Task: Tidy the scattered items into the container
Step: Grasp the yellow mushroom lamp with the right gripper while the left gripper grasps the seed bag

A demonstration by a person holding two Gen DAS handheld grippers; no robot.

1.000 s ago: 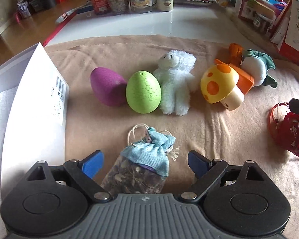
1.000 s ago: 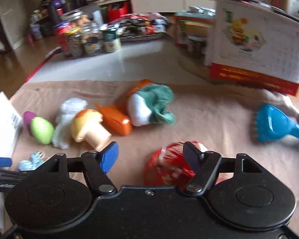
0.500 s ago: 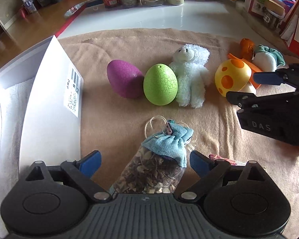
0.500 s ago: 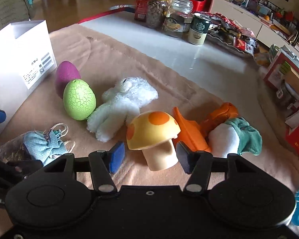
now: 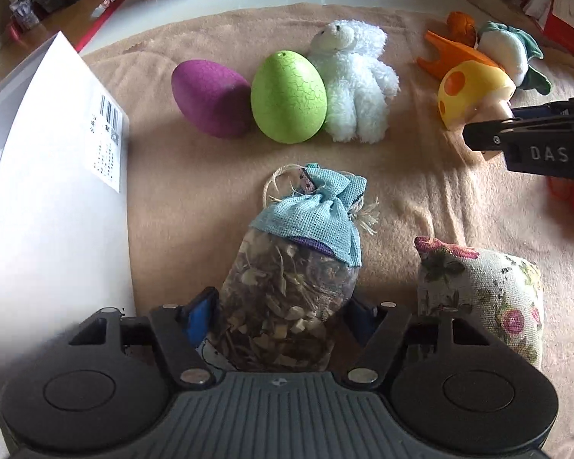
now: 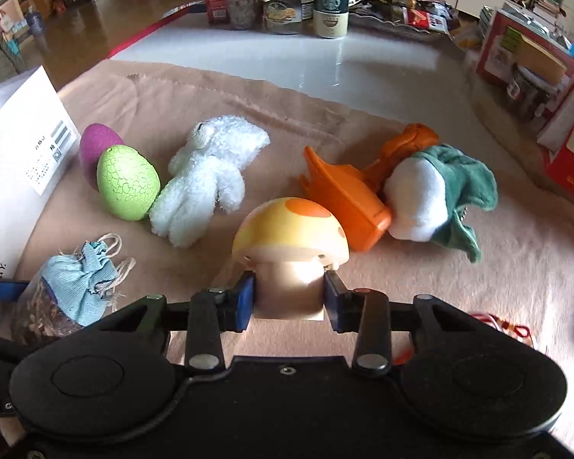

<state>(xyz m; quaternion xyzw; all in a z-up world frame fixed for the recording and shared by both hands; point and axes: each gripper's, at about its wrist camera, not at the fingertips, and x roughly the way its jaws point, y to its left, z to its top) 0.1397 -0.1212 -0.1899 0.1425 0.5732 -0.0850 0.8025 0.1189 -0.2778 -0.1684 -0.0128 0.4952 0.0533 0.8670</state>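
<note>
- Sachet (image 5: 287,287) of dried bits with a blue cloth top sits between my left gripper (image 5: 281,319) jaws, which are closed in on its lower body; it looks held low so the tied neck stays free.
- Mushroom toy (image 6: 291,244) sits between my right gripper (image 6: 289,300) jaws, clamped on the pale stem, cap pointing away; I judge the narrow stem the better hold, since the cap is wide and round.
- White box (image 5: 53,210), the container I take it, stands just left of the left jaws, wall nearly touching the gripper body, so the sachet has a short way to go.
- Floral pouch (image 5: 486,294) lies just right of the left jaws, untouched.
- Ahead of the left jaws: purple egg (image 5: 210,103), green egg (image 5: 289,97) and white plush (image 5: 357,84) in a row, touching.
- Beyond the mushroom: orange plastic toy (image 6: 348,199) and white-green plush (image 6: 436,202), pressed together.
- All on a tan cloth (image 5: 421,191) over the worktop.
- Writing: "DAS" on the right gripper's side in the left view; Starbucks logo on a can (image 6: 331,7) far ahead; box label (image 5: 107,137) has a barcode, text too small to read.
</note>
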